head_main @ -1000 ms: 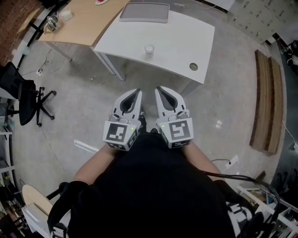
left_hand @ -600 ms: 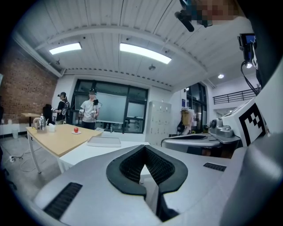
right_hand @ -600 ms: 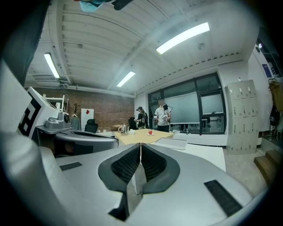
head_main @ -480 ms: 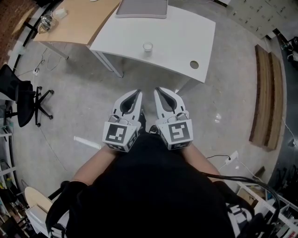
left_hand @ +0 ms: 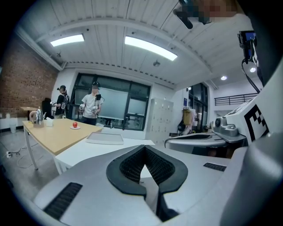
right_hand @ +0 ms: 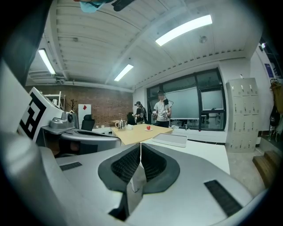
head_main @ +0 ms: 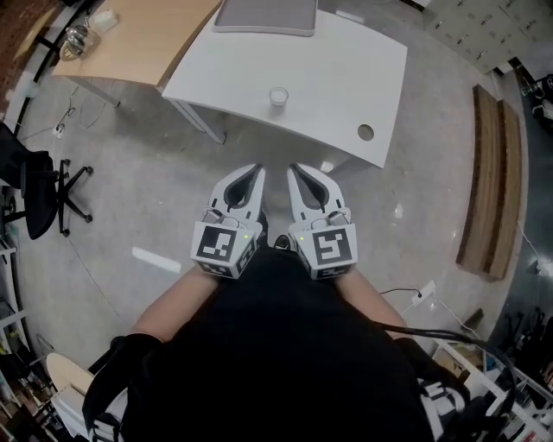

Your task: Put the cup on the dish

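Observation:
A small clear cup [head_main: 278, 96] stands upright near the middle of the white table [head_main: 346, 82]. A flat grey dish [head_main: 266, 15] lies at the table's far edge; it also shows as the grey dish [left_hand: 105, 138] and the grey dish [right_hand: 170, 139] in the gripper views. My left gripper [head_main: 257, 170] and right gripper [head_main: 293, 168] hang side by side over the floor, short of the table's near edge. Both point toward the table. The left gripper [left_hand: 144, 147] is shut and empty. The right gripper [right_hand: 140, 144] is shut too, holding nothing. The cup does not show in either gripper view.
A wooden table [head_main: 147, 34] adjoins the white one on the left, with a kettle [head_main: 76, 37] and a red apple [left_hand: 75, 125] on it. An office chair [head_main: 39, 186] stands at far left, wooden boards [head_main: 488, 181] at right. Two people [left_hand: 92, 103] stand far behind.
The white table and cup have slid slightly nearer in the head view as both grippers, still side by side and shut, moved toward it.

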Demonstrator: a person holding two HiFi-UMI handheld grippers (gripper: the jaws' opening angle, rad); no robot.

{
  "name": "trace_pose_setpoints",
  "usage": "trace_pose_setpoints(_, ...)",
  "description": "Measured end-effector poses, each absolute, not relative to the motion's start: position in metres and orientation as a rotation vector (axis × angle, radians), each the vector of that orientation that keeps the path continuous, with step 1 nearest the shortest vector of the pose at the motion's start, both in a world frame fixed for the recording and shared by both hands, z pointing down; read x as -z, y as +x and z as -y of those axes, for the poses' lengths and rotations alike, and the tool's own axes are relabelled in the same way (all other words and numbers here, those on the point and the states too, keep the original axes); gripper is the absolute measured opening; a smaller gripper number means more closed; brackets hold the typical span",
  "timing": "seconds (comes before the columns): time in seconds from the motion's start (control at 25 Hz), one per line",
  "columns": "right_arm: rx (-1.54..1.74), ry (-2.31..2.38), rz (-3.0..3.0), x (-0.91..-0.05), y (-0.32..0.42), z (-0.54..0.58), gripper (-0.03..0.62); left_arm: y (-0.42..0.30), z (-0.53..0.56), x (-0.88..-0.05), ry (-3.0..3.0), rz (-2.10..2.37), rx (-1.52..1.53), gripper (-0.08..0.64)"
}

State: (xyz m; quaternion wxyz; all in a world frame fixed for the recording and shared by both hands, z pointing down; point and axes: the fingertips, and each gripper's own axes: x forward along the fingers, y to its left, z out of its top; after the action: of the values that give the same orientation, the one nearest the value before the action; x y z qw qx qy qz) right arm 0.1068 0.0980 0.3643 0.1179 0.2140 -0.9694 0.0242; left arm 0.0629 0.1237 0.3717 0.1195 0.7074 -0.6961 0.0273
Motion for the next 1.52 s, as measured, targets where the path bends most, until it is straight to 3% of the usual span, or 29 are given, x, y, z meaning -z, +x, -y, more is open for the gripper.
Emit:
trace_pose_setpoints(1.08, -0.111, 0.733, 2.663, -0.409, -0.054, 0.026, 0.014, -0.102, 0.01, -0.417, 2.131, 1.871, -0.112, 0.009)
trace_pose_setpoints(1.52, -0.106, 0.775, 2.631, -0.41, -0.064, 0.044, 0.014, -0.124, 0.031, -0.419, 2.125, 1.861, -0.111, 0.009)
